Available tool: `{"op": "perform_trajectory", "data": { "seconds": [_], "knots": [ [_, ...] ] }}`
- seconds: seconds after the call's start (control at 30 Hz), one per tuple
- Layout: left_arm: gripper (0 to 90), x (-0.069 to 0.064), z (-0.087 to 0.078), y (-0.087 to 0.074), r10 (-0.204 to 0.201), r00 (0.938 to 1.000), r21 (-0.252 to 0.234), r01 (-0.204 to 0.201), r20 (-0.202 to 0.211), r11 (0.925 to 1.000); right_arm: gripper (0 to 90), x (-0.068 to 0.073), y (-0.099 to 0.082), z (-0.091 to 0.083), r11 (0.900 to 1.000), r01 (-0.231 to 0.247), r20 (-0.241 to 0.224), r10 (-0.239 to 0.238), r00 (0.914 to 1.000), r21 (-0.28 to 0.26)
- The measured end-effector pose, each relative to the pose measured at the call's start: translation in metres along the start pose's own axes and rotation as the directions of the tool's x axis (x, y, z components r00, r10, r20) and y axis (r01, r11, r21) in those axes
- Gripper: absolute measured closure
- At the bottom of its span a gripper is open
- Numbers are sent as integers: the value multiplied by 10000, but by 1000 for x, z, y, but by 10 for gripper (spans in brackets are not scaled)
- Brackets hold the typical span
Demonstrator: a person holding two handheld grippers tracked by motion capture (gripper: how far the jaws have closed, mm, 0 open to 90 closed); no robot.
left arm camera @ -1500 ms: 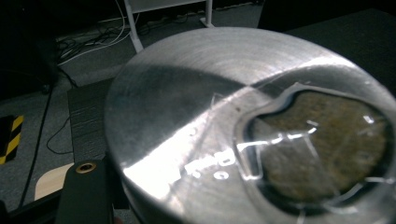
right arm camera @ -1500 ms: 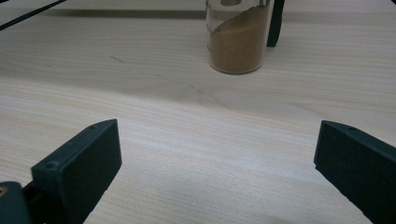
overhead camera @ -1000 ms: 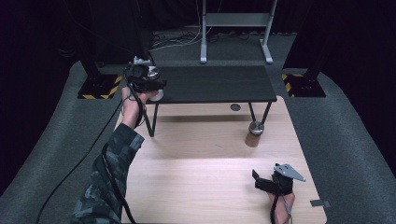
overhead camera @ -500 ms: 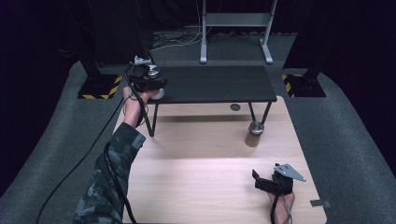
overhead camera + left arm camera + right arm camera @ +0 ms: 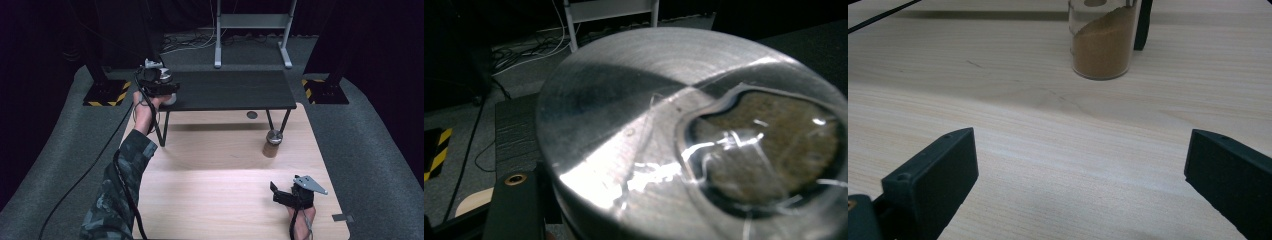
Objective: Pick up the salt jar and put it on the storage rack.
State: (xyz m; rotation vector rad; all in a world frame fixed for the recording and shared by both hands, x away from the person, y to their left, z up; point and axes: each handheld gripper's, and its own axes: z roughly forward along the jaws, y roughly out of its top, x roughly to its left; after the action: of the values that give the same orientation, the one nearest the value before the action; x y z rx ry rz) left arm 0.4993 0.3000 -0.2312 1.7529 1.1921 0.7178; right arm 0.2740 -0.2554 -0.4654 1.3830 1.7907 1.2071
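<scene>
My left gripper (image 5: pixel 157 86) is held up at the left end of a small black table (image 5: pixel 235 90), shut on a jar with a wide silver lid (image 5: pixel 634 125). Through a window in that lid brown powder shows, and one black jaw edges in at the lower left of the left gripper view. In the high view the jar (image 5: pixel 169 98) hangs just under the gripper. My right gripper (image 5: pixel 280 194) rests low over the wooden table (image 5: pixel 210 195) at the front right, open (image 5: pixel 1078 185), nothing between its jaws. A second jar of brown powder (image 5: pixel 1103 40) stands ahead of it, near a black table leg (image 5: pixel 272 143).
A small round disc (image 5: pixel 252 114) lies on the wood under the black table. Black-and-yellow striped bases (image 5: pixel 106 95) stand on the grey floor at both sides. A metal stand (image 5: pixel 250 30) and cables are at the back.
</scene>
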Motion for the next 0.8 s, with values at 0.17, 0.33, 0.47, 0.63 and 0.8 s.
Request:
{"op": "perform_trajectory", "data": {
  "seconds": [0.17, 0.33, 0.47, 0.63, 0.8],
  "knots": [
    [307, -1, 2, 0, -19, 10000, -37, 18, -63, 10000, 0, 0, 0, 0, 10000, 18, 4, -18, 10000, 14],
    [307, -1, 4, 1, -36, 10000, -48, 36, -93, 10000, 0, 0, 0, 0, 10000, 13, 0, -13, 10000, 24],
    [307, -2, 5, 0, -48, 9999, -80, 47, -137, 10000, 0, 0, 1, 0, 10000, 19, -7, -19, 10000, 31],
    [307, -3, 5, 1, -45, 9998, -45, 44, -190, 10000, 0, 0, 1, 0, 10000, 8, 0, -8, 10000, 31],
    [306, -4, 5, 5, -2, 9997, 104, 4, -238, 9999, 0, -1, 1, 1, 10000, 25, -8, -25, 10000, 38]
  ]
}}
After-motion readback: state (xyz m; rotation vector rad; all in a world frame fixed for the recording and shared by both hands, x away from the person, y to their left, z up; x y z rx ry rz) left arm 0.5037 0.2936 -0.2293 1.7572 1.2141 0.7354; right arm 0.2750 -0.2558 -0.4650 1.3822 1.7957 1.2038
